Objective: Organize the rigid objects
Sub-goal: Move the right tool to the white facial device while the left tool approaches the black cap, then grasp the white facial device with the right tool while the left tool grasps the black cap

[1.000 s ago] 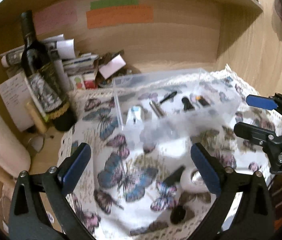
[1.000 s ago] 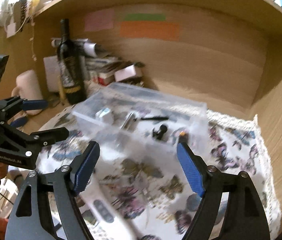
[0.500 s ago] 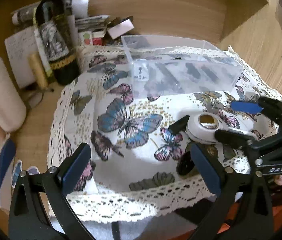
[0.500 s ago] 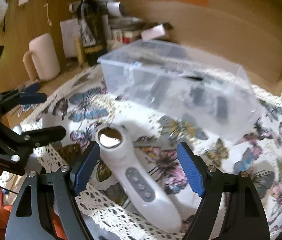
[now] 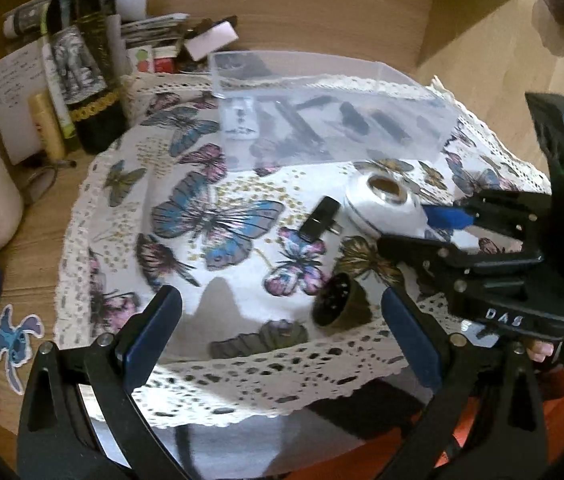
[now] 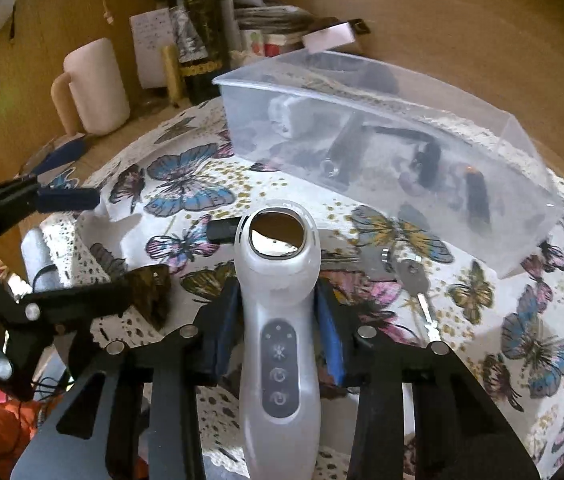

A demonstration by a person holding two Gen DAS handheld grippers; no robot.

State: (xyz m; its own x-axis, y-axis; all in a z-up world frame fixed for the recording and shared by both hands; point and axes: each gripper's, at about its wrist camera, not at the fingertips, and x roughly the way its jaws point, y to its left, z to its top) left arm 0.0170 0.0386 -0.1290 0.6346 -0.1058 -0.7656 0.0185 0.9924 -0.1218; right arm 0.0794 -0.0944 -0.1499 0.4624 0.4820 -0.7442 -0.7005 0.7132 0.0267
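A white handheld device (image 6: 279, 312) with a round metal head and buttons lies on the butterfly cloth (image 6: 185, 184). My right gripper (image 6: 277, 312) is shut on its neck; in the left wrist view the device's head (image 5: 386, 204) shows beside that gripper (image 5: 438, 228). My left gripper (image 5: 282, 320) is open and empty above the cloth's front edge; it shows at the left of the right wrist view (image 6: 65, 240). A clear plastic box (image 6: 382, 148) holding several small items stands behind. A black adapter (image 5: 318, 220), a dark round cap (image 5: 338, 300) and a key (image 6: 414, 280) lie loose.
A wine bottle (image 5: 81, 56), papers and boxes (image 5: 161, 36) stand at the back left. A pink mug (image 6: 93, 84) stands left of the cloth. A wooden wall (image 5: 362, 8) closes the back. The cloth's lace edge (image 5: 282, 380) hangs over the front.
Both grippers pulled back and tilted down toward the cloth's front. My right gripper, open before, has come down over the white device and shut on it.
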